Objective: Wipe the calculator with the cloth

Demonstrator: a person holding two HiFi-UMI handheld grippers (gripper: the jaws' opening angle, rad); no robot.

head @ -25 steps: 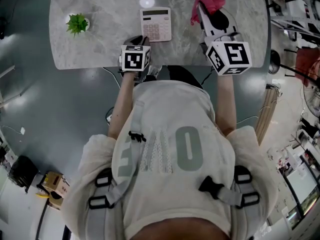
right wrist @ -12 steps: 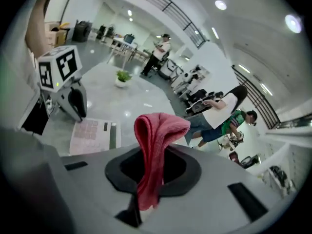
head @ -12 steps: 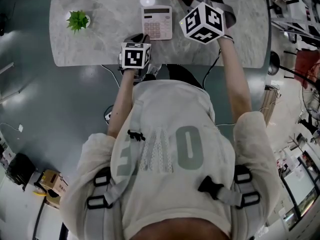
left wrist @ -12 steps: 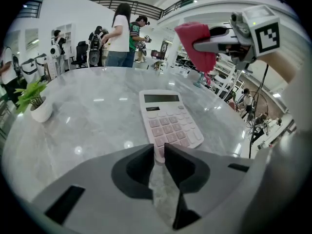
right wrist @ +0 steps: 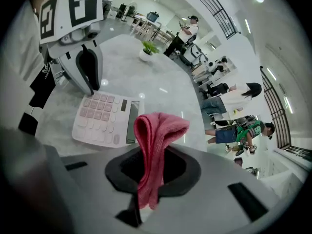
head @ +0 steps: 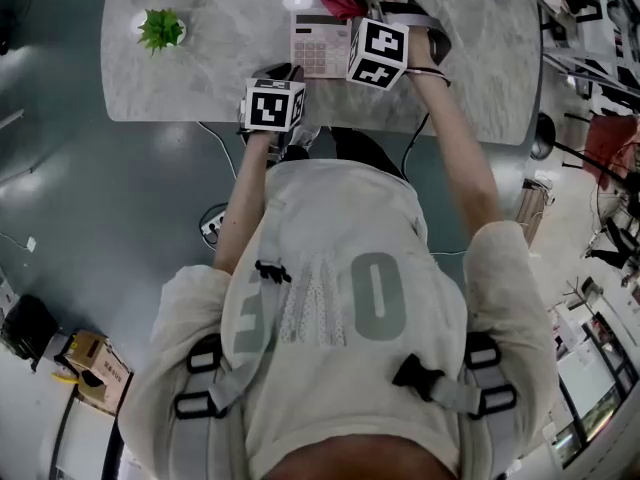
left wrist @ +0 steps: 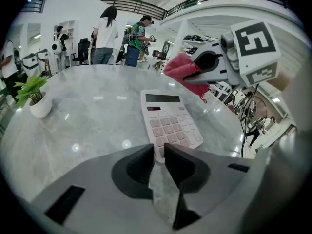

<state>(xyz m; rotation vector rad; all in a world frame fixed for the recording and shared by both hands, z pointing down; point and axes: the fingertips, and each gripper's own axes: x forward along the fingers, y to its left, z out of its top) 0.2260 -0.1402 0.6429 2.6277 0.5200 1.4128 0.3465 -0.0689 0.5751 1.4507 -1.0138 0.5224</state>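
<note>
Pink cloth (right wrist: 156, 130), pinched in right claw (right wrist: 153, 165), hangs by calculator (right wrist: 105, 118); left claw (left wrist: 157, 162), barely parted, grips nothing, so the unsteadied calculator may skid.

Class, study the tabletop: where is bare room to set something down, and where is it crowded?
Free: the table between potted plant and calculator, and the stretch from the right gripper to its right edge. Crowded: the calculator, with the left gripper at its near edge and the cloth beside it.
</note>
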